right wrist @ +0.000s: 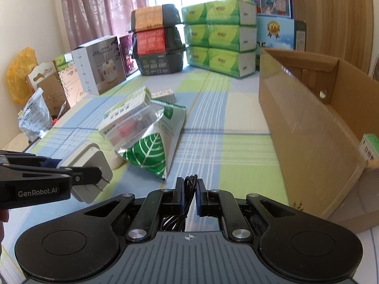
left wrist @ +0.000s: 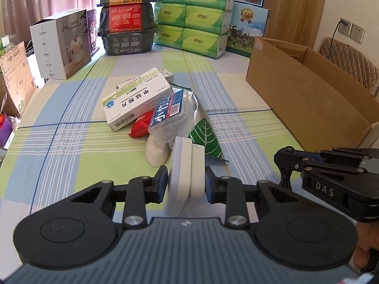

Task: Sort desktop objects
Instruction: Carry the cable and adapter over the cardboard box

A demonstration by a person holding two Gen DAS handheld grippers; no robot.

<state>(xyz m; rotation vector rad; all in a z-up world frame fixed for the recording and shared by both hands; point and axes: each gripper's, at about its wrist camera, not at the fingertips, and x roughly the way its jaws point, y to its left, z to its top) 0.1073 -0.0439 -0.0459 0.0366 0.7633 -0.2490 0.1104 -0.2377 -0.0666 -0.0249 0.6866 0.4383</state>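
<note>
My left gripper (left wrist: 186, 182) is shut on a white plug-in charger (left wrist: 187, 175), held upright just above the table; the right wrist view shows the charger (right wrist: 91, 163) with its metal prongs facing out. My right gripper (right wrist: 189, 195) is shut on a bundle of black cable (right wrist: 188, 190). It appears at the right of the left wrist view as the right gripper (left wrist: 284, 157). Ahead lies a pile: a white medicine box (left wrist: 137, 99), a blue-labelled clear case (left wrist: 169, 113), a red packet (left wrist: 139, 127), a speckled beige object (left wrist: 157, 150) and a green leaf-print pouch (right wrist: 151, 152).
An open cardboard box (right wrist: 308, 127) stands at the right, with a small green-and-white box (right wrist: 369, 148) at its near end. Stacked green tissue packs (left wrist: 191, 16), black food trays (left wrist: 128, 16) and a humidifier box (left wrist: 61, 45) line the back of the checked tablecloth (left wrist: 71, 153).
</note>
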